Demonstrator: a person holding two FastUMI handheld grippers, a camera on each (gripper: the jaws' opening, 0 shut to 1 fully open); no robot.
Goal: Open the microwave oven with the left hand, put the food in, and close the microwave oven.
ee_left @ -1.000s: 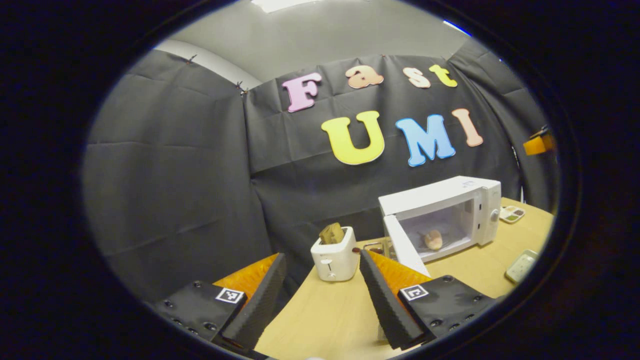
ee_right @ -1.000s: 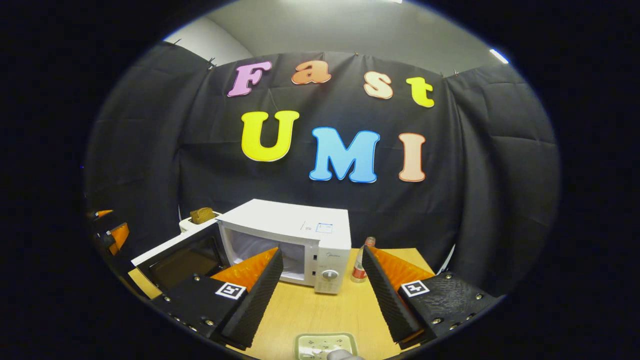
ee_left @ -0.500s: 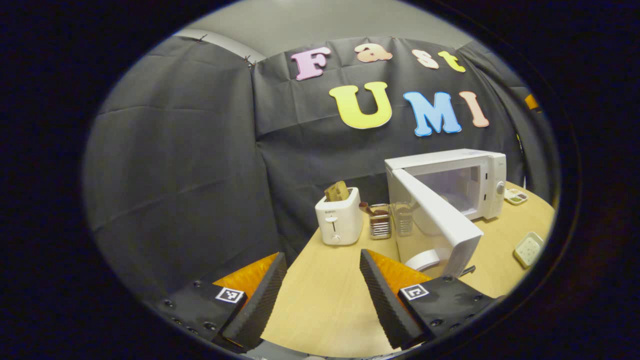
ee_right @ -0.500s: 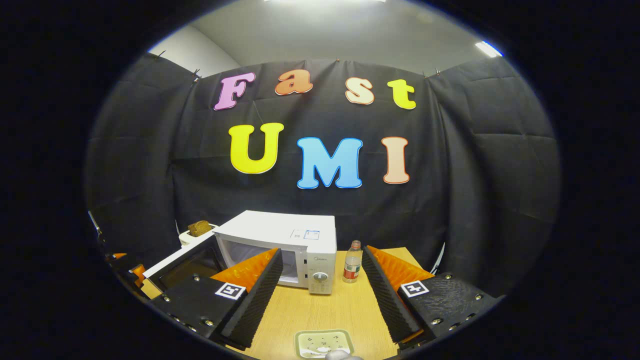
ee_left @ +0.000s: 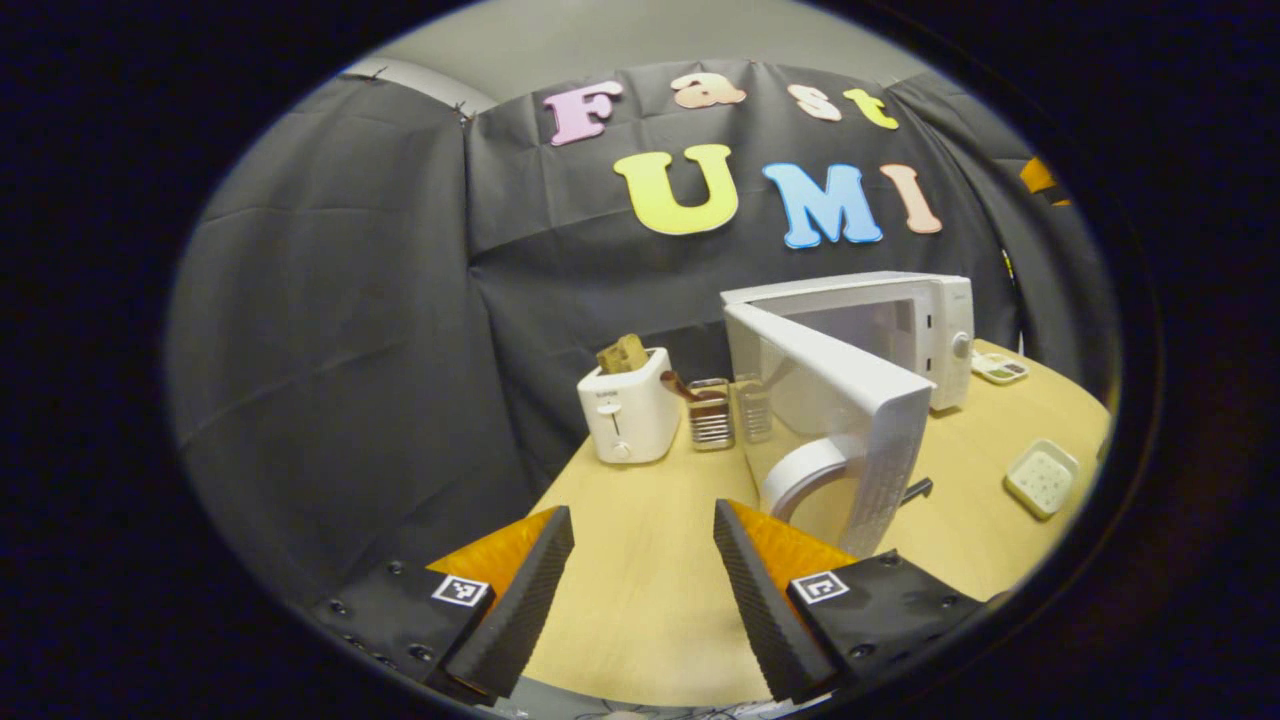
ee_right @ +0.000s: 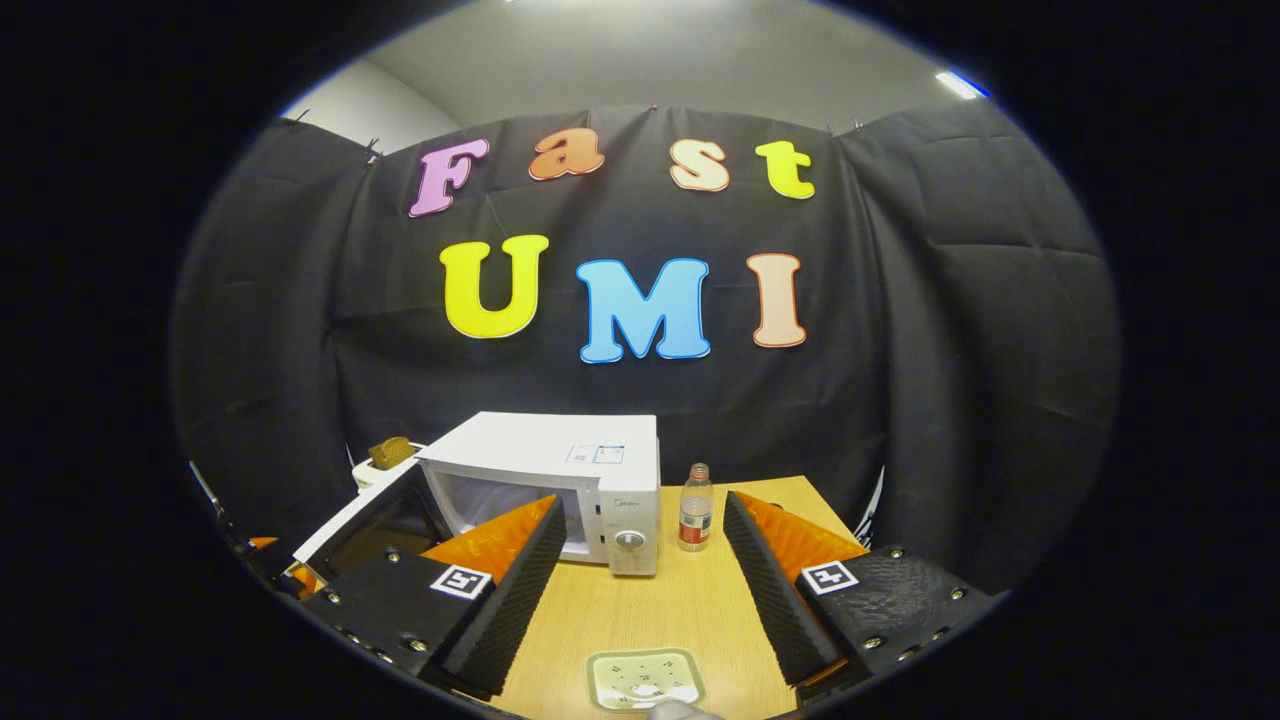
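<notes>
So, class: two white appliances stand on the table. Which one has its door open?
The microwave: its door swings out toward the left tool. The toaster beside it has no door, just bread poking from its top slot.

White microwave (ee_left: 900,320) sits upright at the back of the wooden desk (ee_left: 650,560), dial panel on its right end. Door (ee_left: 830,420) hinged on the left, swung out roughly halfway, white outer face toward the left gripper view. In the right gripper view the door's (ee_right: 375,520) dark inner window faces the camera and the cavity is open. Can't tell whether food is inside.
</notes>
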